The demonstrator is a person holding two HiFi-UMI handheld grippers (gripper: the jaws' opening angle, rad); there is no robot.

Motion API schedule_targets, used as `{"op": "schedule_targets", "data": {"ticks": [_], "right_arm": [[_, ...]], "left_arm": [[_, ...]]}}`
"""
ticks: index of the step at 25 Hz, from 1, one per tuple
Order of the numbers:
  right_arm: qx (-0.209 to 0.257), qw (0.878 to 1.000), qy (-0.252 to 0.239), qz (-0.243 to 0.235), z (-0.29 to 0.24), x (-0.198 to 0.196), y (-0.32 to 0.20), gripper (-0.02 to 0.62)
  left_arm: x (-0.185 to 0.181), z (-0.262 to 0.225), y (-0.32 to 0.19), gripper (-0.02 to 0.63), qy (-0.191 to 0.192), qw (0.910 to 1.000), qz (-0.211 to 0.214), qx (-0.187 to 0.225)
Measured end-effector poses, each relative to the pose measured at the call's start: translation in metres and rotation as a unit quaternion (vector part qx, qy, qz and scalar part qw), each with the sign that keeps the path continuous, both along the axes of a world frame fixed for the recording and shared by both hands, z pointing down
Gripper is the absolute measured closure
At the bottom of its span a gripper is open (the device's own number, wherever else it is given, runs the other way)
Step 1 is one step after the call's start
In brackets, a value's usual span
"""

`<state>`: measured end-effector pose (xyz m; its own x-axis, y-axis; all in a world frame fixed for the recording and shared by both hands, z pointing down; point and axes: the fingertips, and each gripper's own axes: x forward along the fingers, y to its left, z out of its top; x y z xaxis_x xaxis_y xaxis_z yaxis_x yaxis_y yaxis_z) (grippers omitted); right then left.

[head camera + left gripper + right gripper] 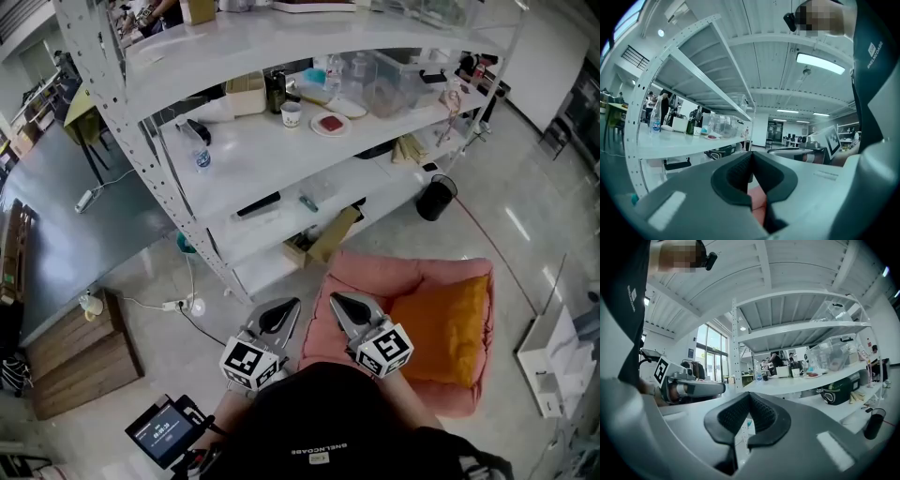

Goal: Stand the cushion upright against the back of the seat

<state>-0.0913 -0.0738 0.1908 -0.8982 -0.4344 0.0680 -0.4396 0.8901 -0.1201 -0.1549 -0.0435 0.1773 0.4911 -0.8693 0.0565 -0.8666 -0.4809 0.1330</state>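
- A soft pink seat (352, 281) with puffy raised edges is sitting on the floor in the lower middle of the head view.
- A bright orange square-ish cushion (441, 328) is resting inside the seat, filling its right half.
- The cushion's wide flat face is showing to the camera. Its slightly longer side is running up and down the frame, leaning a little to the right at the top.
- Its right edge is lying along the seat's right rim, and its top corner is reaching the seat's upper right corner. From above I cannot tell how steeply it is tipping.
- The left gripper (286, 307) is hanging just left of the seat. In the left gripper view its jaws (751, 157) are pressing together with nothing between them, and pink is showing below them.
- The right gripper (339, 302) is hovering over the seat's left part, clear of the cushion. In the right gripper view its jaws (749, 397) are squeezing together, holding nothing.
- A tall white metal shelf rack (281, 141) is standing above the seat in the frame.
- A small black bin (436, 199) is standing on the floor at the upper right of the seat.
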Motion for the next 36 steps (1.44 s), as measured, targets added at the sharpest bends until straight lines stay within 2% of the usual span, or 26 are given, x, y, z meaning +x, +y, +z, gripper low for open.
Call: {"op": "schedule_targets", "data": {"ticks": [5,12,17,23,30,36], "right_arm": [[0.014,0.999,0.012,-0.027,-0.002,-0.018,0.007,0.589],[0.003,0.999,-0.005,-0.048,-0.003,-0.031,0.009,0.591],[-0.002,0.999,0.003,-0.049,-0.002,-0.035,0.008,0.591],[0.000,0.999,0.009,-0.045,0.003,-0.031,0.006,0.591],[-0.008,0.999,0.013,-0.040,0.007,-0.028,0.007,0.591],[-0.009,0.999,0.011,-0.034,0.010,-0.026,0.006,0.591]], "left_arm": [[-0.012,-0.010,-0.001,0.588,0.004,1.0000,-0.002,0.005],[-0.007,-0.008,-0.001,0.587,0.002,0.9999,0.012,0.005],[-0.013,-0.007,-0.004,0.586,0.001,1.0000,0.000,-0.001],[-0.013,-0.004,-0.003,0.586,-0.053,0.9984,-0.015,-0.006],[-0.008,-0.005,-0.003,0.586,-0.013,0.9999,-0.002,-0.002],[-0.009,0.002,-0.005,0.586,-0.031,0.9992,-0.022,0.005]]}}
